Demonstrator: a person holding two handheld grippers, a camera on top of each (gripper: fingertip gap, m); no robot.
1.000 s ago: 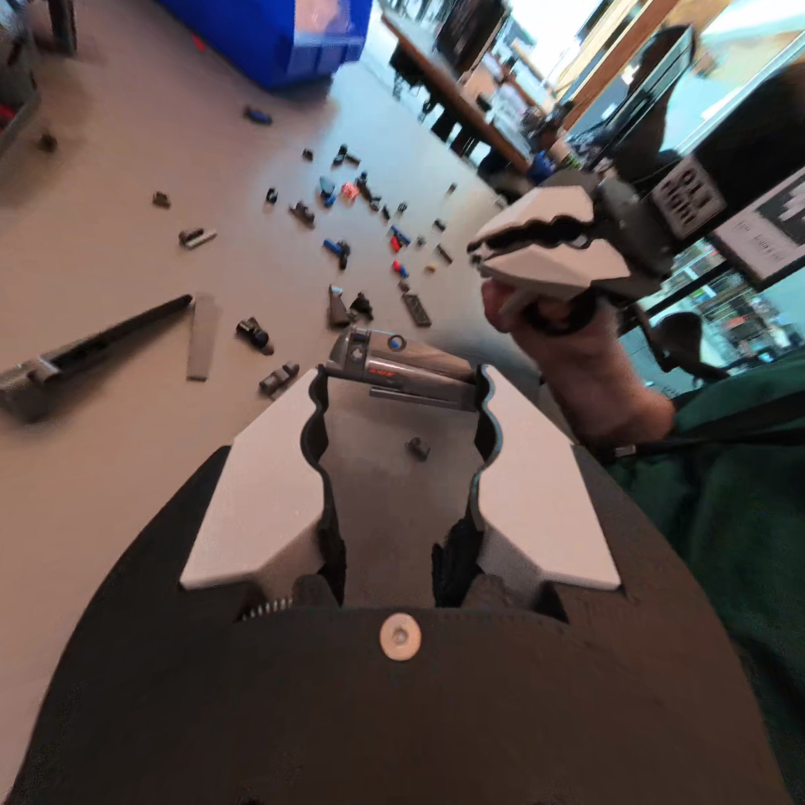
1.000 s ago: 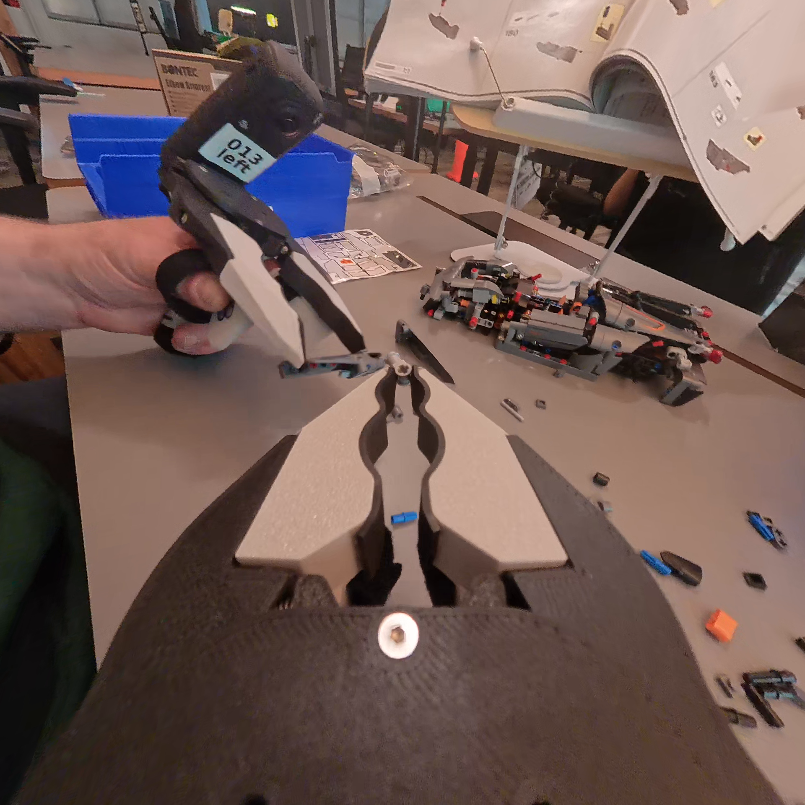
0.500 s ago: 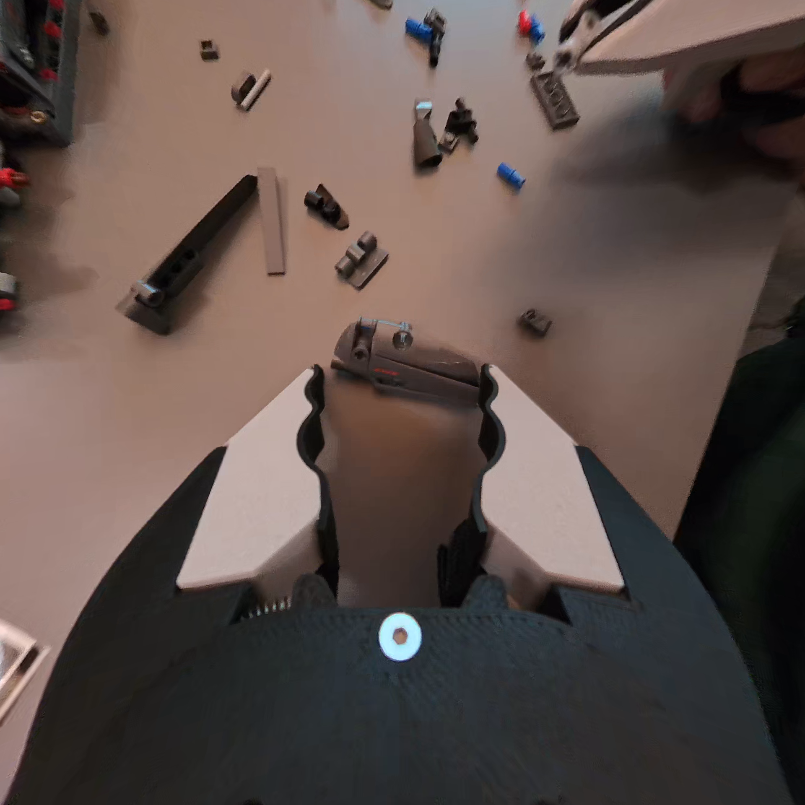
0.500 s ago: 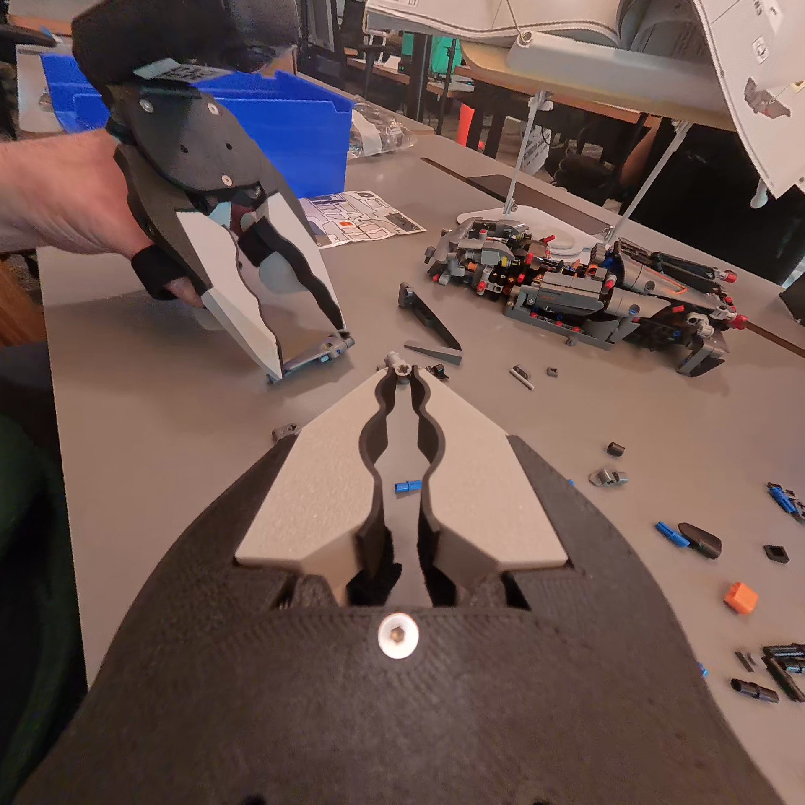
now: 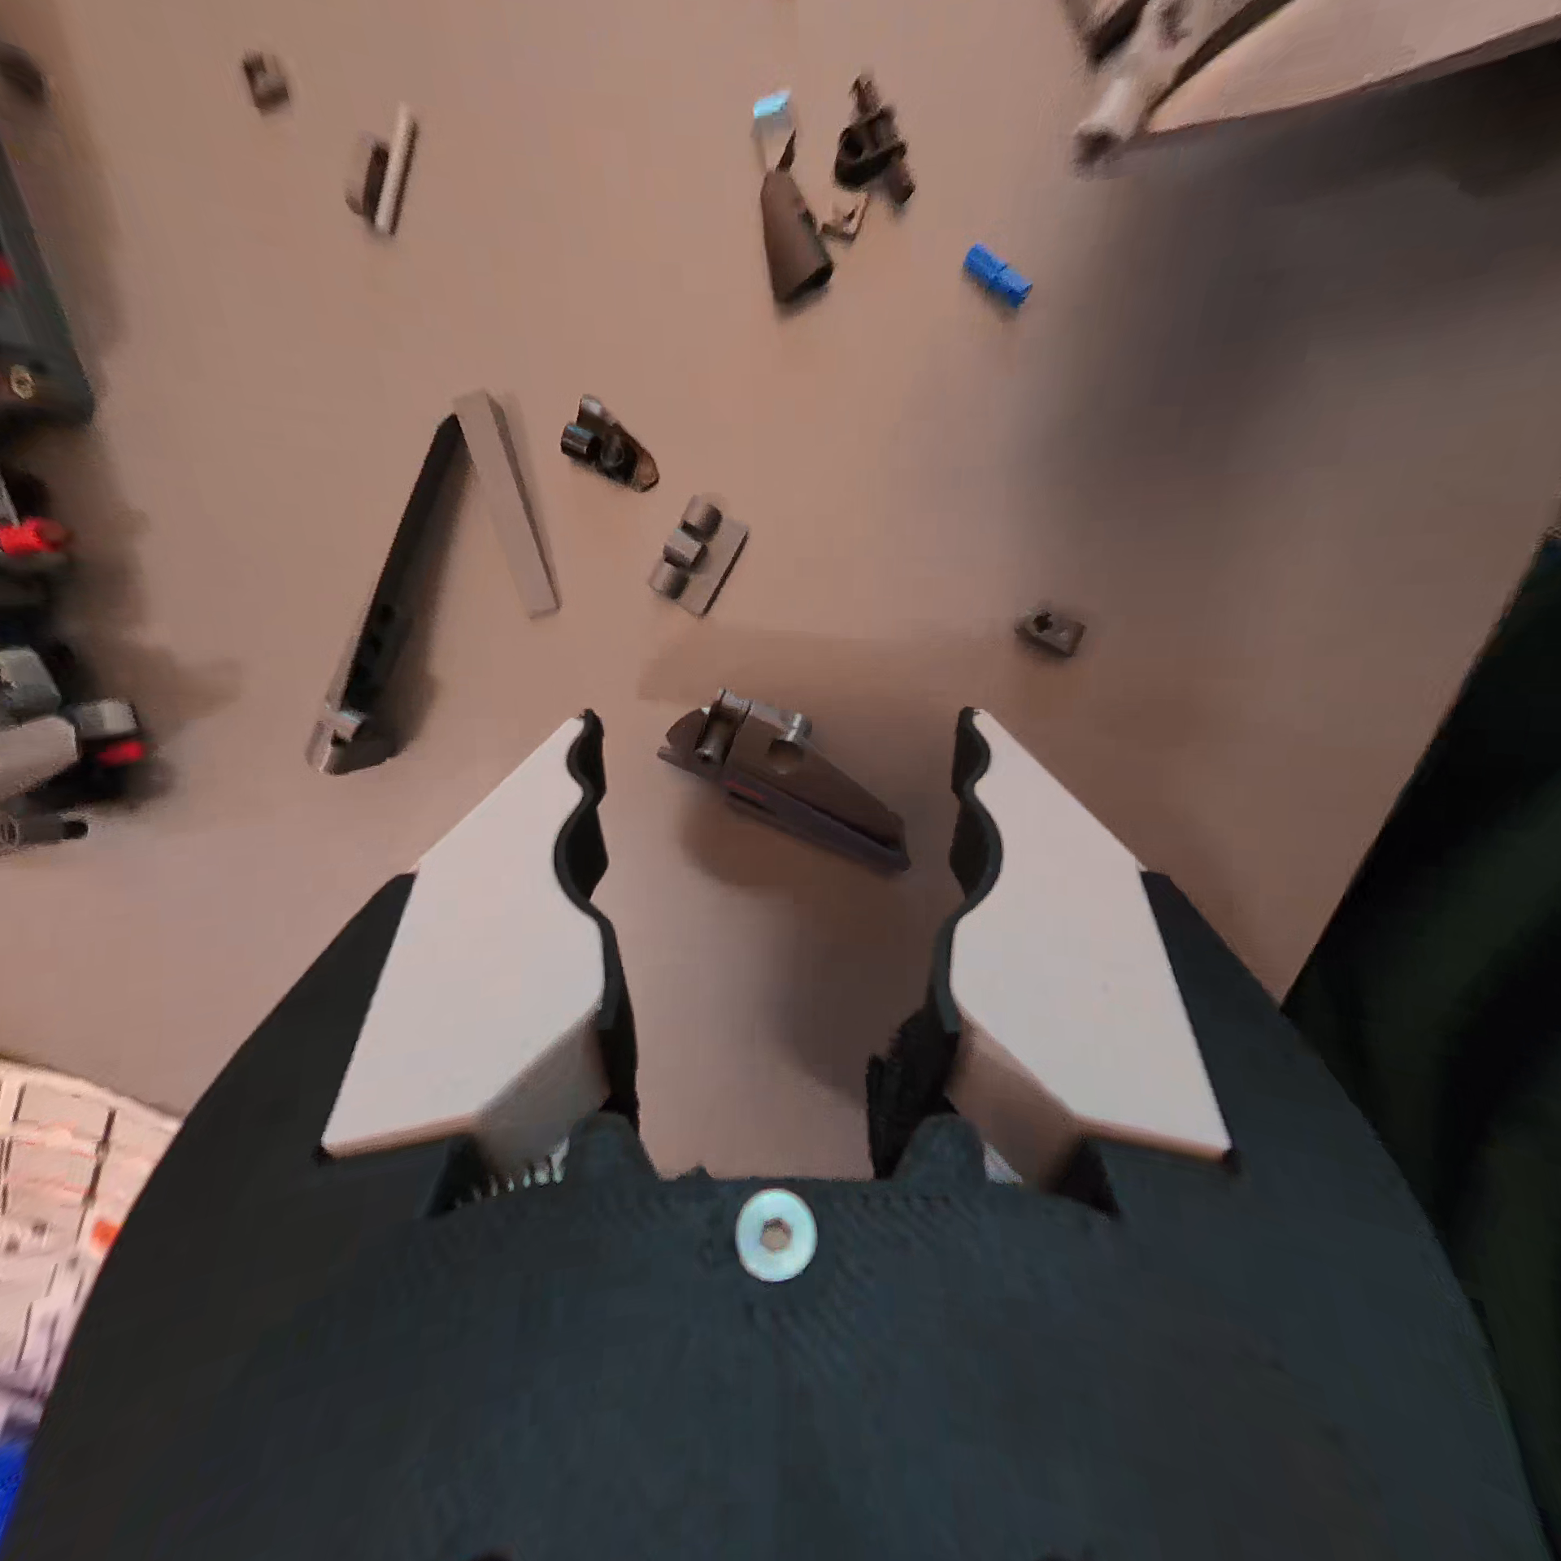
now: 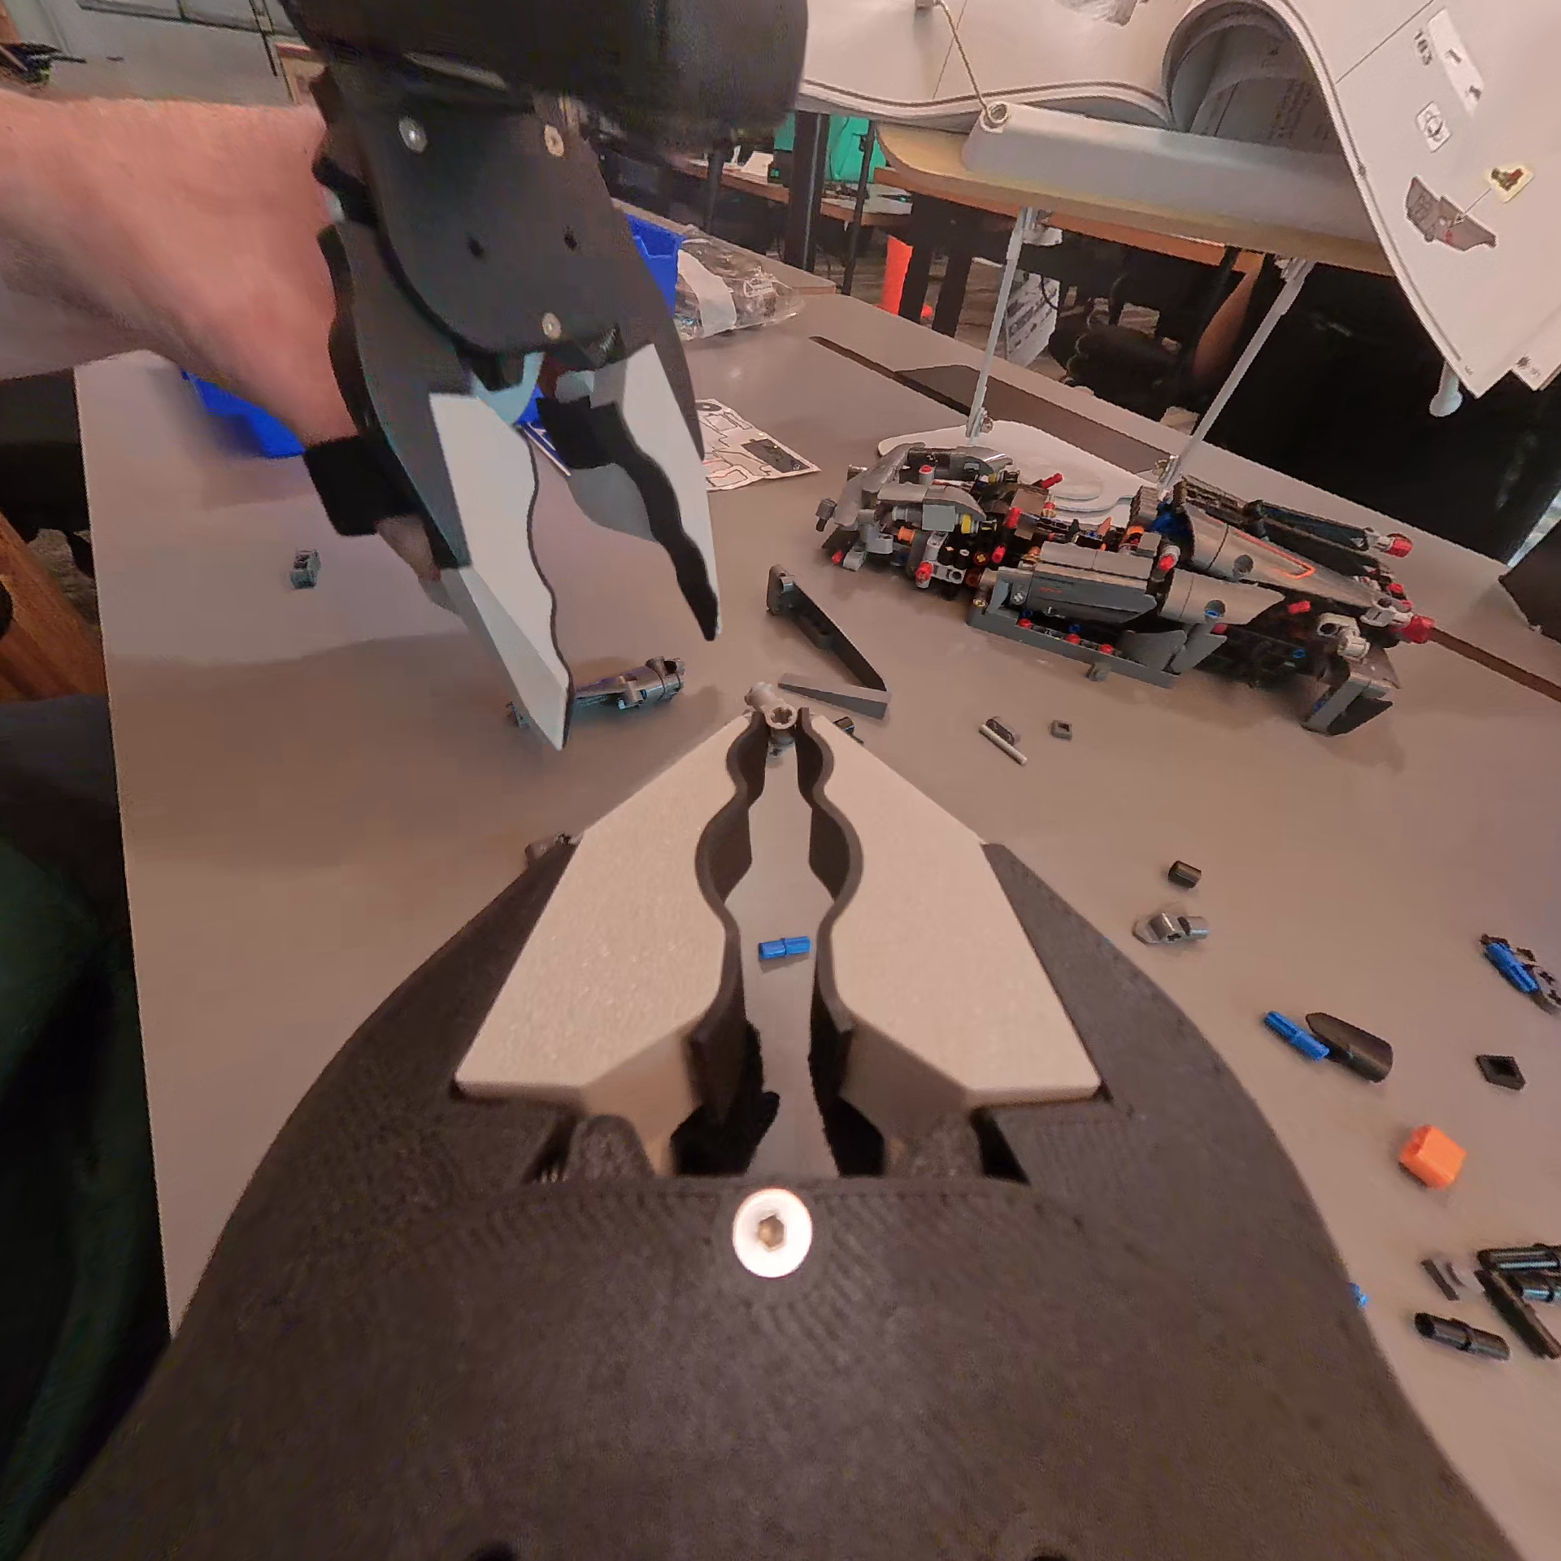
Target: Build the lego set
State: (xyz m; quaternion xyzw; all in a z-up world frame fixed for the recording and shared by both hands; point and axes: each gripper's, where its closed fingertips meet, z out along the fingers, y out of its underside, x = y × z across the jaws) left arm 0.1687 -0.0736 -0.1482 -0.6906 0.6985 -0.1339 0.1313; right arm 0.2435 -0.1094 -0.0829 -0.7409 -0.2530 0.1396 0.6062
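Left wrist view: left gripper (image 5: 777, 726) wide above a wedge (image 5: 781, 781); right gripper (image 6: 775, 718) pinching a connector (image 6: 773, 708) might drop it.

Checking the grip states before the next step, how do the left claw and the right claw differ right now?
The left claw stands wide open and empty, its fingers either side of a grey wedge-shaped assembly lying on the table; the right claw is shut on a small light grey connector. The left claw points steeply down at the table, while the right claw looks across it towards the half-built model. Both have pale grey fingers on black bodies.
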